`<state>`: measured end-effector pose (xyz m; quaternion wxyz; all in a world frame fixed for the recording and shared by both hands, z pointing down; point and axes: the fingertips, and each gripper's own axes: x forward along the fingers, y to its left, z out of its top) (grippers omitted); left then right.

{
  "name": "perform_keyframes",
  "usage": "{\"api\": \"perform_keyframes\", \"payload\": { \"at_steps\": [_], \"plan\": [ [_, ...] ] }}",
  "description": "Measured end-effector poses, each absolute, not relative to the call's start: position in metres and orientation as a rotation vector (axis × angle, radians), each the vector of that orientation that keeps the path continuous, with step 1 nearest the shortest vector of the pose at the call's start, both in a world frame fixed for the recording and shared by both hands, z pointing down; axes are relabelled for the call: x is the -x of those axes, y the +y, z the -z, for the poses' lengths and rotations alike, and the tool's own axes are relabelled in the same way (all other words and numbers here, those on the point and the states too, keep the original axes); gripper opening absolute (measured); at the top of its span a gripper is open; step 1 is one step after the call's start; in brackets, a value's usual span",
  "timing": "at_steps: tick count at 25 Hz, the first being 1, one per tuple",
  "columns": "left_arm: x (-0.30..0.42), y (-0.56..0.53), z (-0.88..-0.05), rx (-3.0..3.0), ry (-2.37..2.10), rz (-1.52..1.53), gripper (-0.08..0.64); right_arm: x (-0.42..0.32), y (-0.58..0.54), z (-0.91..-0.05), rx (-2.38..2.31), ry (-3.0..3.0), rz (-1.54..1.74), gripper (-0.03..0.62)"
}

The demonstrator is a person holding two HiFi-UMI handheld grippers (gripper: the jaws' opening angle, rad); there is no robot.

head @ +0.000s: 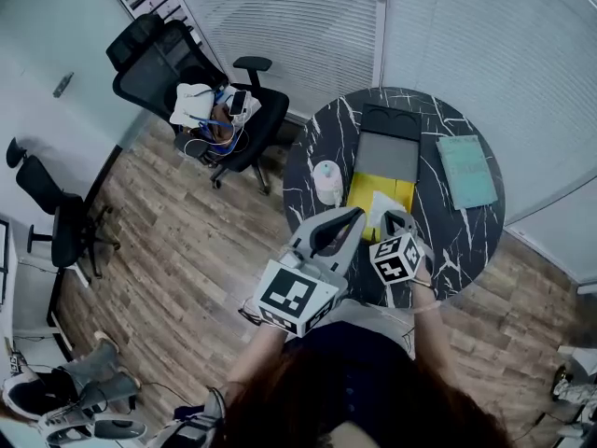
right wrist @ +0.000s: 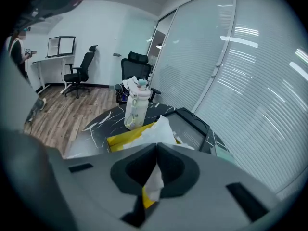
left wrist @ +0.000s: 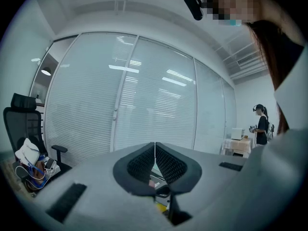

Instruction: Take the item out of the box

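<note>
Right gripper (right wrist: 156, 154) is pinching the white paper (right wrist: 161, 129) sticking out of the yellow box (right wrist: 120, 139). Left gripper (left wrist: 155, 152) is closed on nothing.

Wood floor (head: 187, 269); black chair (head: 154, 63); blinds (head: 298, 17)

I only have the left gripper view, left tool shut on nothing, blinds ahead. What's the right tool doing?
Observer: The right tool is shut on white paper.
Operator: Where is that paper?
Observer: Over a yellow box on the round table.
Operator: Anything close to the box?
Observer: A white bottle stands just left of it in the head view.
</note>
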<state>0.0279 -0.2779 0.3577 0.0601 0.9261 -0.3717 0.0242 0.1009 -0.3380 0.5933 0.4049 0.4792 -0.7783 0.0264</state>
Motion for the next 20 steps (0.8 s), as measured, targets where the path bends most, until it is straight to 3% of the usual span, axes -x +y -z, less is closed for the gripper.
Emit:
{"api": "perform_keyframes", "payload": {
  "at_steps": [20],
  "plan": [
    [0.001,-0.215,-0.341,-2.839,-1.111,-0.022,0.026,-0.081,-0.283,-0.514,-1.398,-2.008,0.031,0.026]
  ]
}}
